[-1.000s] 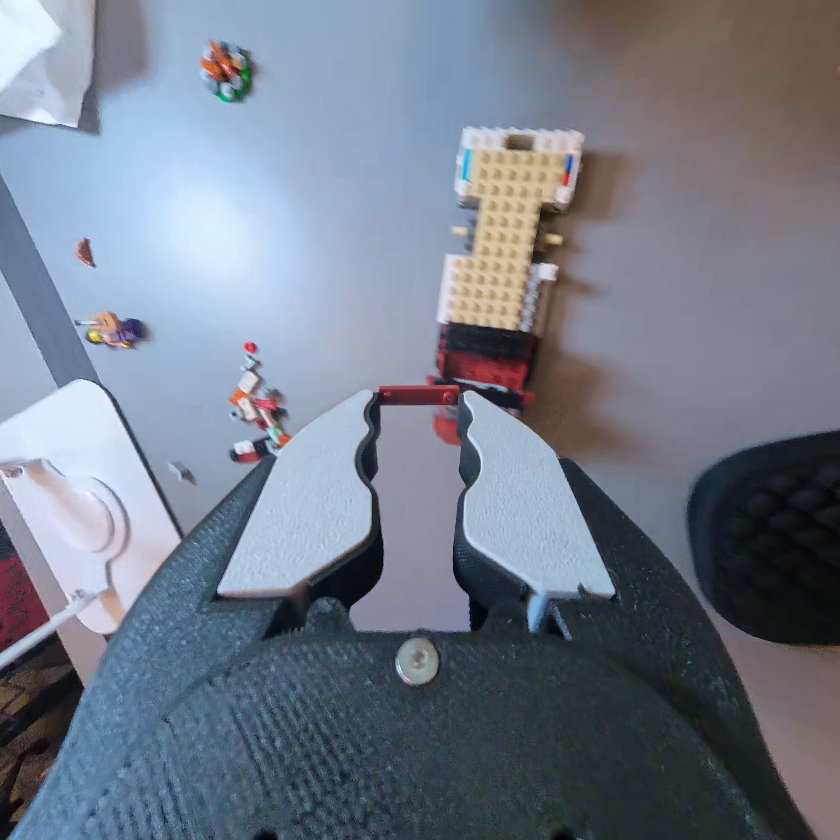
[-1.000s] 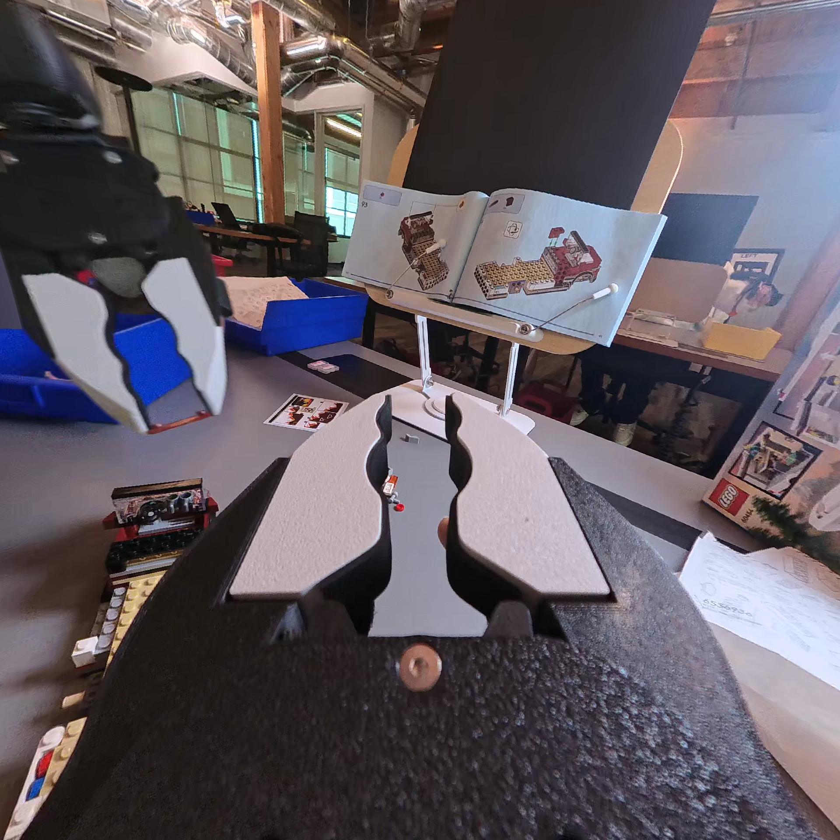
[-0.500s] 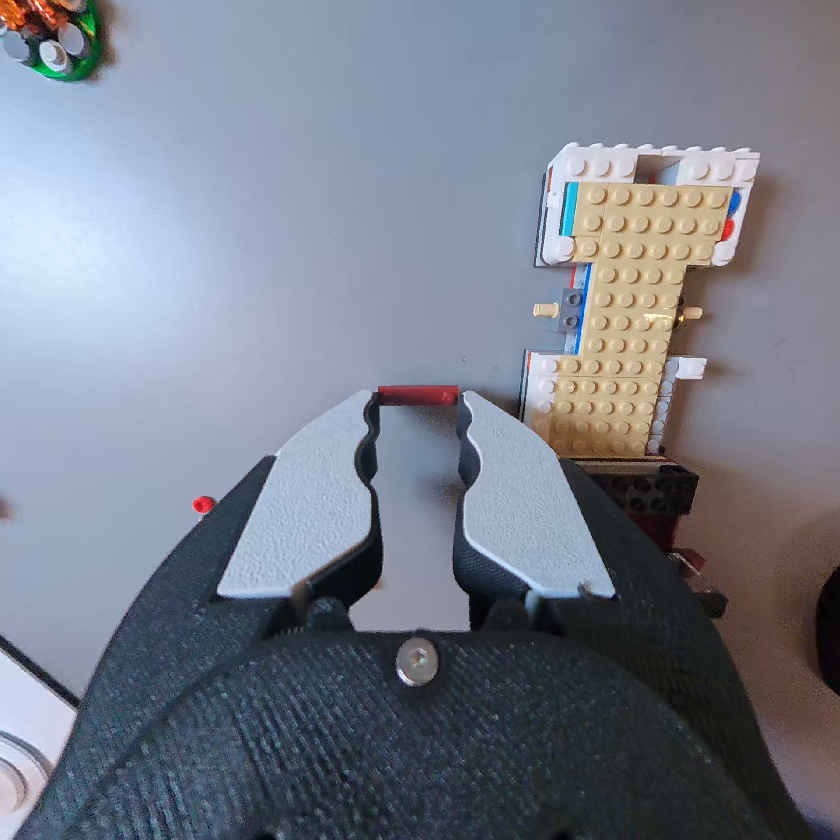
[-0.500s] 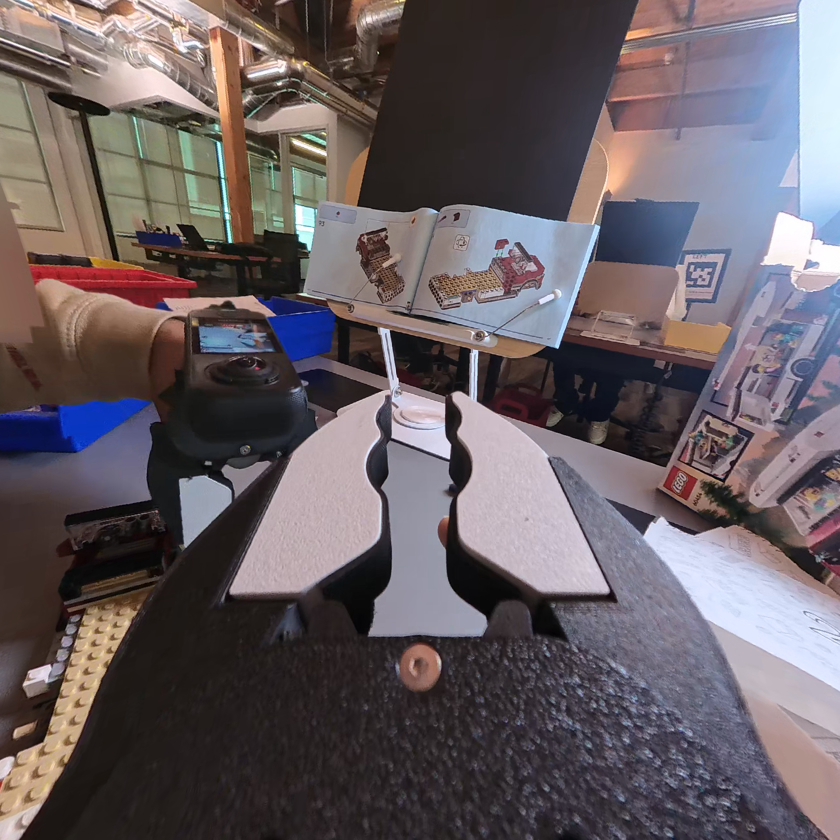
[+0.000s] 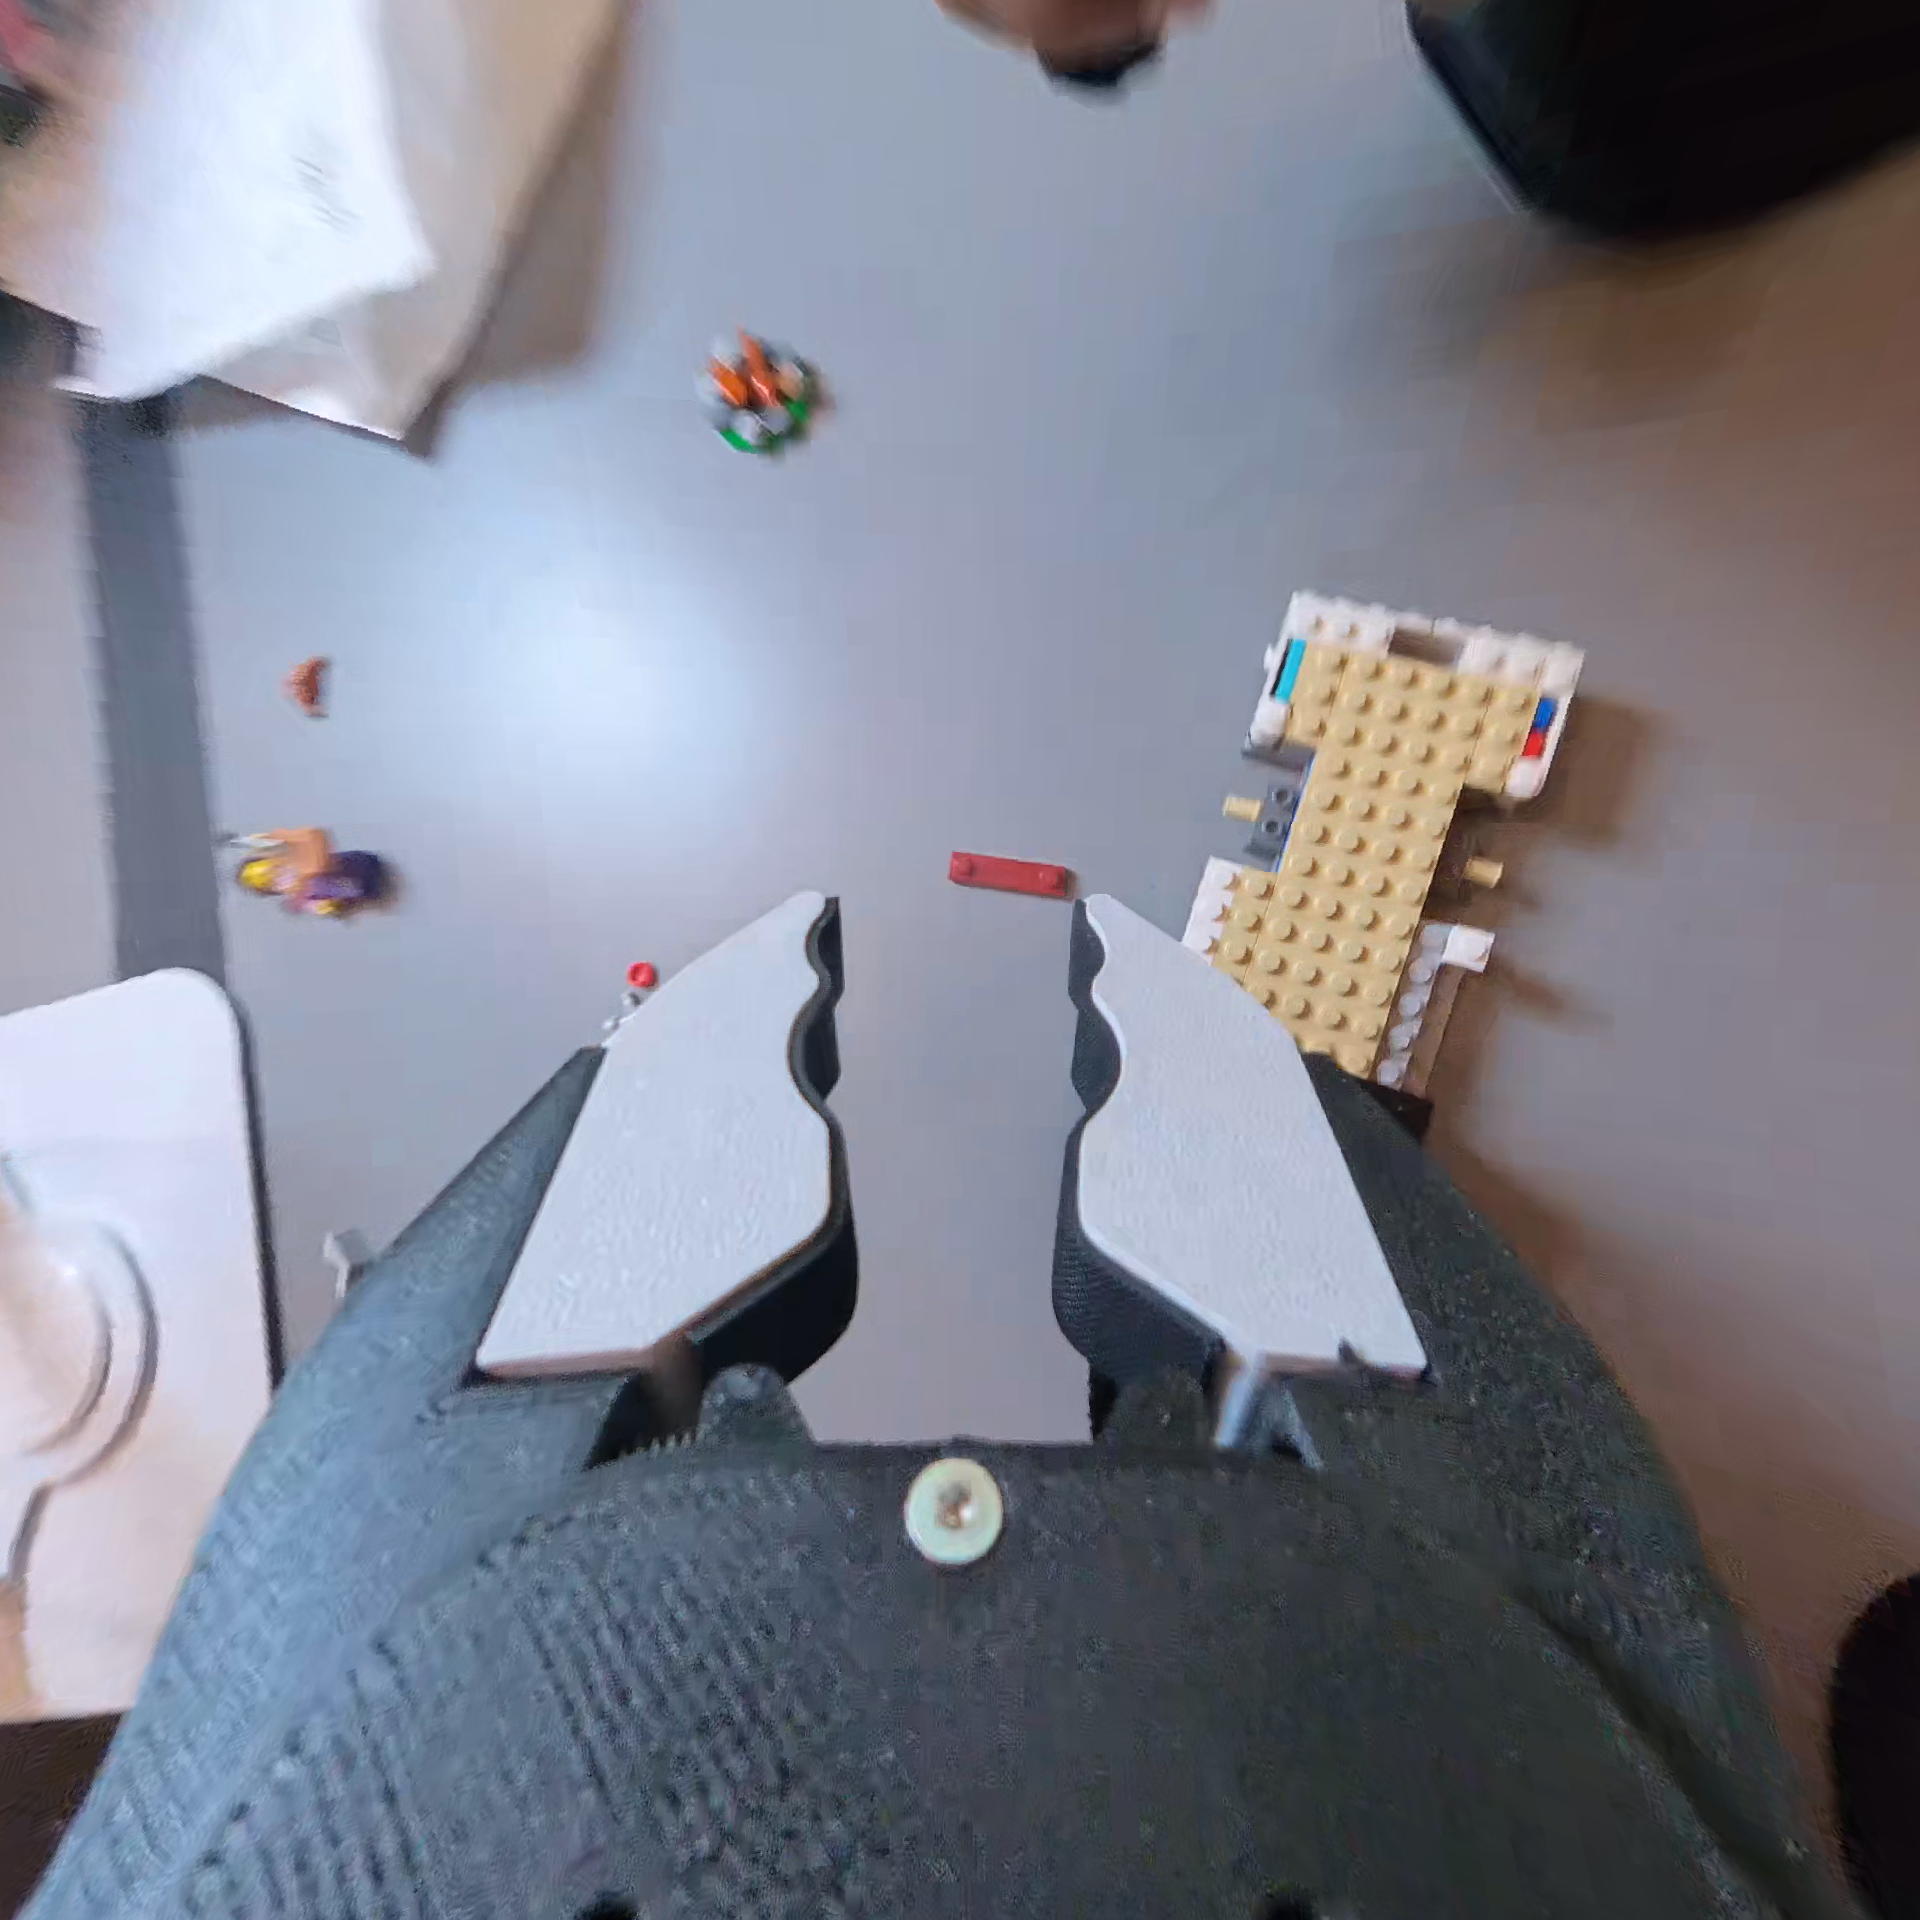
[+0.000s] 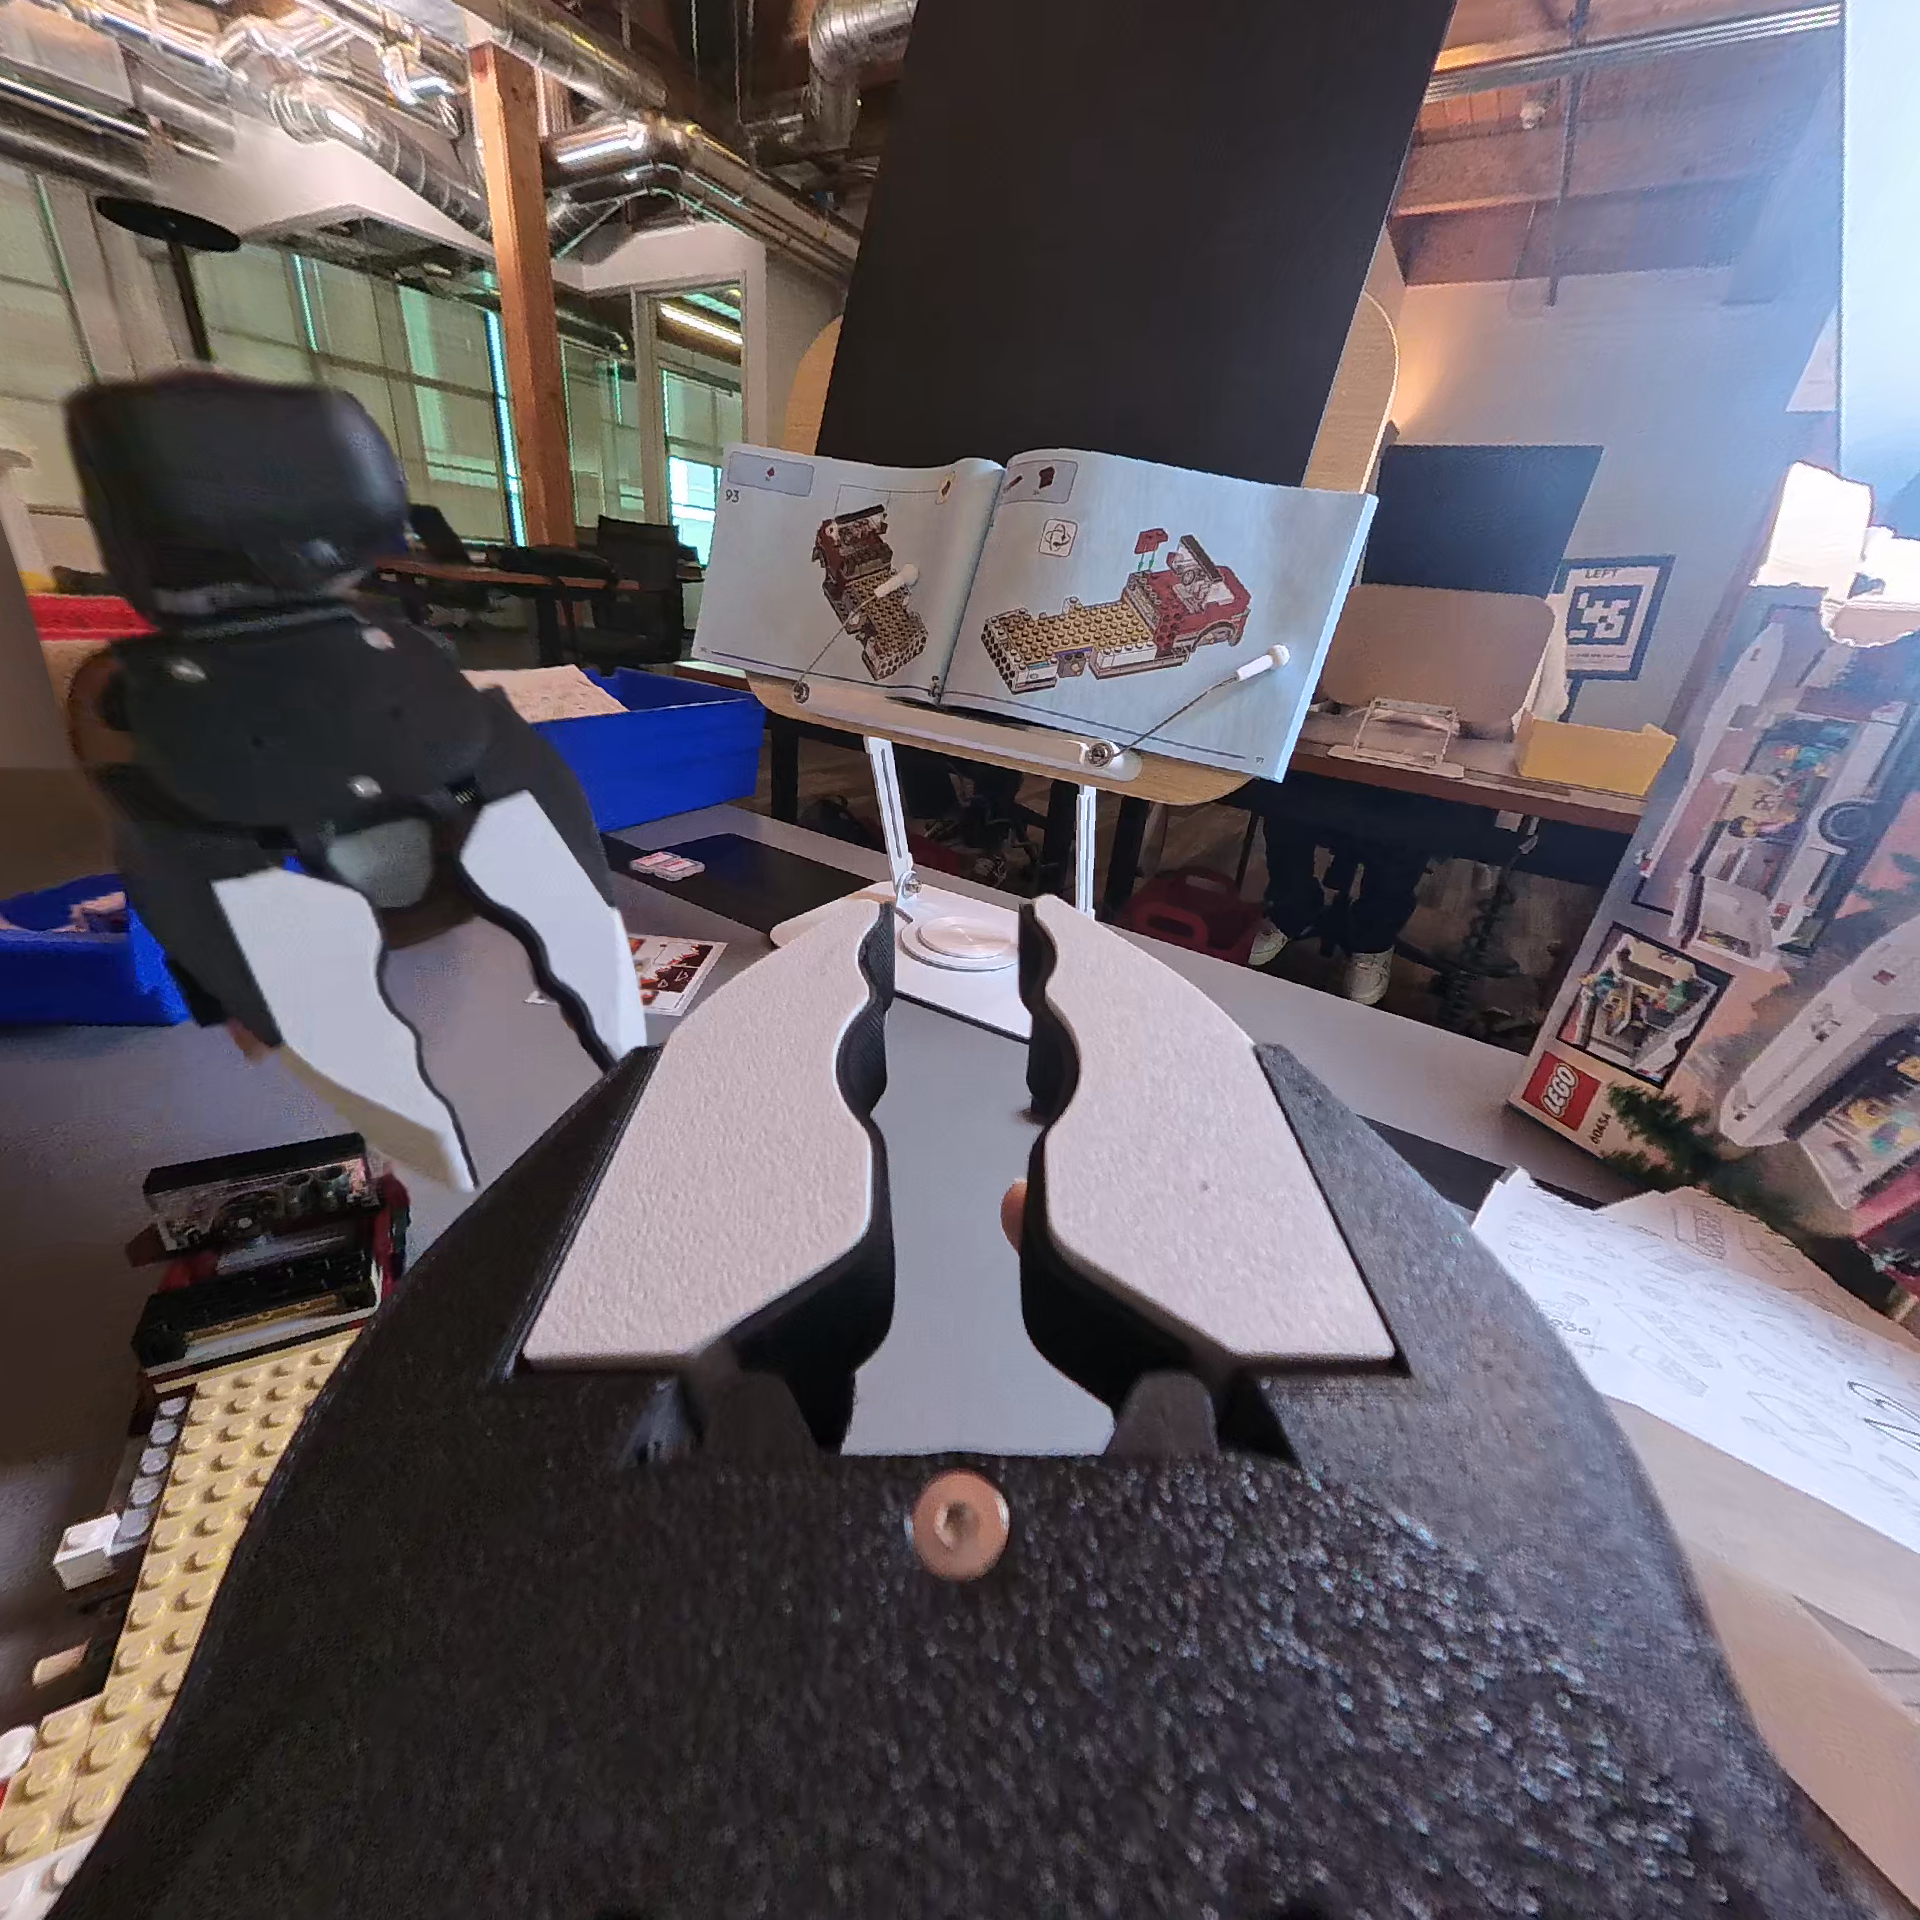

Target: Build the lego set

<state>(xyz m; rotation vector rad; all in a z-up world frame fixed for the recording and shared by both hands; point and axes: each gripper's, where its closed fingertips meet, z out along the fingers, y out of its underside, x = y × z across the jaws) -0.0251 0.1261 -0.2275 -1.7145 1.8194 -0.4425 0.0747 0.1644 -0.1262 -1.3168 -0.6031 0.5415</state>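
Grey table top (image 5: 935, 571), matte, carrying all the loose items listed.

Left gripper (image 5: 956, 914): jaws spread wide, nothing between them, hovering above the table. A small dark red flat brick (image 5: 1008, 873) lies on the table just beyond the fingertips, nearer the right-hand one, clear of both pads. The right wrist view shows the same gripper (image 6: 540, 1132) raised over the table, fingers apart.

Tan studded brick model (image 5: 1361, 842), T-shaped, edged with white bricks, lies just right of the left gripper; its black and dark red end (image 6: 260, 1236) shows in the right wrist view.

Small pieces left of the left gripper: a red round stud (image 5: 641, 974) touching distance from the left finger, a purple and yellow figure (image 5: 312, 873), a brown bit (image 5: 309, 686), an orange, grey and green cluster (image 5: 764, 400). White paper (image 5: 239, 197) sits at the far left corner.

Right gripper (image 6: 951, 925): jaws partly apart, gap bare, held low over the table beside the model. Ahead stands a white book stand (image 6: 956, 935) bearing an open instruction booklet (image 6: 1029, 603). Blue bins (image 6: 665, 738) lie beyond at left; a printed toy box (image 6: 1745, 935) and printed sheets (image 6: 1714, 1330) at right.
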